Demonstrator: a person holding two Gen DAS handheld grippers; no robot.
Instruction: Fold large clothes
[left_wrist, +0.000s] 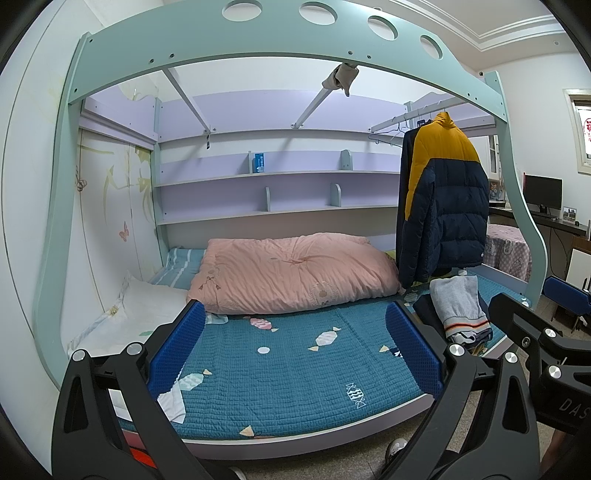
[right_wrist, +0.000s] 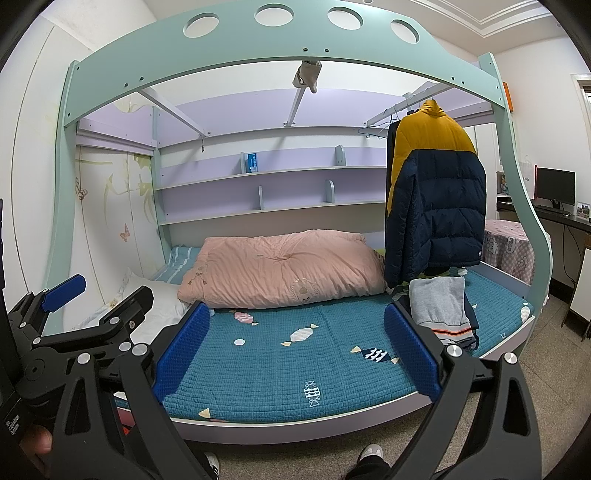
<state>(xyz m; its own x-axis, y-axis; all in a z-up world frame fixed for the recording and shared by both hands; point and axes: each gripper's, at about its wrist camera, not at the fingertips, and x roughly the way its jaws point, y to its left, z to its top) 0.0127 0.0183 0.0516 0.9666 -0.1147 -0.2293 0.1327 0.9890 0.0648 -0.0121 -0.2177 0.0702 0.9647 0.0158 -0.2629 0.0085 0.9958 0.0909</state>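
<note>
Spread fingers (left_wrist: 177, 350) above teal quilted bed (left_wrist: 288, 387).

Left gripper (left_wrist: 295, 350), right gripper (right_wrist: 297, 350): jaws apart.

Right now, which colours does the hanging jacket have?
Yellow on top, navy below; the jacket shows best in the right wrist view.

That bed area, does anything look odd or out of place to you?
Two small things. A beige cloth is wrapped around a support bar under the top bunk, an odd spot for it. And the white sheet pokes out over the teal mattress cover at the front left edge.
</note>
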